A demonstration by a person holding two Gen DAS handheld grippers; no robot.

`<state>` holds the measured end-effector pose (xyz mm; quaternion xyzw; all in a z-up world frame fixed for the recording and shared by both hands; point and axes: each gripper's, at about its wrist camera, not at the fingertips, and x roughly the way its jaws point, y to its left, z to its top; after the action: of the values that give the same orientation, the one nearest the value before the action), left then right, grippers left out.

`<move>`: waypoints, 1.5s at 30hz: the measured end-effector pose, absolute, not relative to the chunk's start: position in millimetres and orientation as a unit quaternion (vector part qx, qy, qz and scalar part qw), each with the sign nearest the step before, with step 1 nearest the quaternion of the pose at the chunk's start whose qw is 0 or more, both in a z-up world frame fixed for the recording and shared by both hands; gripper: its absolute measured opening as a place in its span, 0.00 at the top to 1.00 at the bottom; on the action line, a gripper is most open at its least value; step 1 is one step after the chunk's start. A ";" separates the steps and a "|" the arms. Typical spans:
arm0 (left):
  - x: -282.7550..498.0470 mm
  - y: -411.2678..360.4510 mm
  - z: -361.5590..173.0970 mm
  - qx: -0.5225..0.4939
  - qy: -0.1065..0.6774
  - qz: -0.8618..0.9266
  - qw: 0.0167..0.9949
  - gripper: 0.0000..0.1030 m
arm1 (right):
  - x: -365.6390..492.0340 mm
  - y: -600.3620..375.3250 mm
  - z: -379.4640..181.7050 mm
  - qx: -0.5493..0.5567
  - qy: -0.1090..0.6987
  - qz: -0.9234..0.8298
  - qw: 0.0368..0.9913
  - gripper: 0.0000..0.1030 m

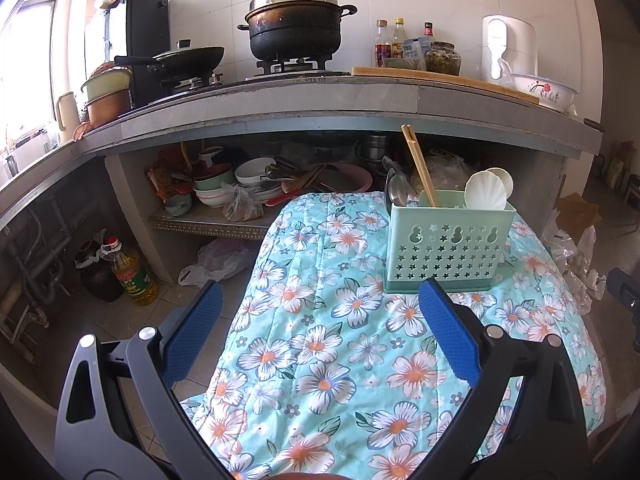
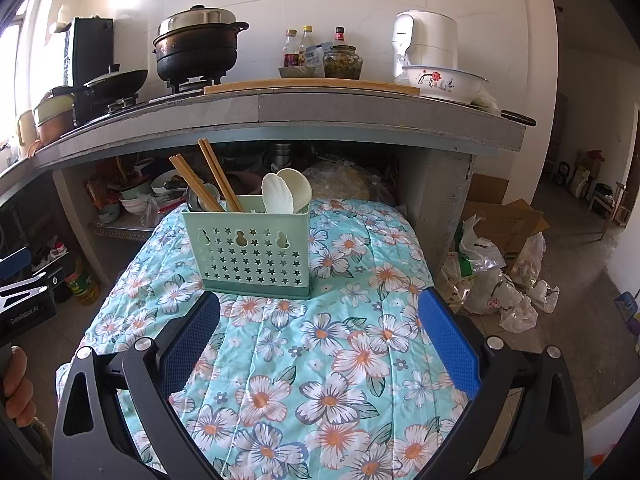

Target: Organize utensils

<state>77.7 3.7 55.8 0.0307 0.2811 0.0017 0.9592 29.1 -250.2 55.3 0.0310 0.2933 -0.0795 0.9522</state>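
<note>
A pale green perforated utensil holder (image 1: 446,246) (image 2: 250,246) stands on a table with a floral cloth (image 1: 320,352) (image 2: 320,352). It holds wooden chopsticks (image 1: 418,164) (image 2: 218,174), white shell-shaped spoons (image 1: 486,192) (image 2: 282,194) and metal spoons (image 1: 396,190) (image 2: 196,198). My left gripper (image 1: 320,292) is open and empty, short of the holder and to its left. My right gripper (image 2: 320,300) is open and empty, short of the holder and to its right.
Behind the table is a grey counter (image 1: 320,100) (image 2: 320,108) with a black pot (image 1: 296,28), a wok (image 1: 184,60), bottles, a rice cooker (image 2: 424,42) and a floral basin (image 2: 442,80). Bowls fill the shelf below (image 1: 240,184). An oil bottle (image 1: 134,276) and bags (image 2: 492,276) sit on the floor.
</note>
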 end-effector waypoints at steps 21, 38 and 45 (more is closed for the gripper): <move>79.8 4.6 56.0 0.034 0.276 0.000 0.961 0.08 | 28.7 -248.5 56.5 0.031 0.294 -0.077 0.952 0.06; 80.3 3.7 56.2 0.034 0.276 -0.001 0.960 0.08 | 30.3 -248.0 57.5 0.032 0.294 -0.074 0.952 0.06; 80.3 3.7 56.6 0.035 0.276 0.000 0.960 0.08 | 30.5 -247.4 57.5 0.033 0.294 -0.074 0.952 0.06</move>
<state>80.3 3.7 56.6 0.0351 0.2764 0.0000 0.9604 30.5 -247.4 57.5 0.0327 0.2940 -0.0741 0.9524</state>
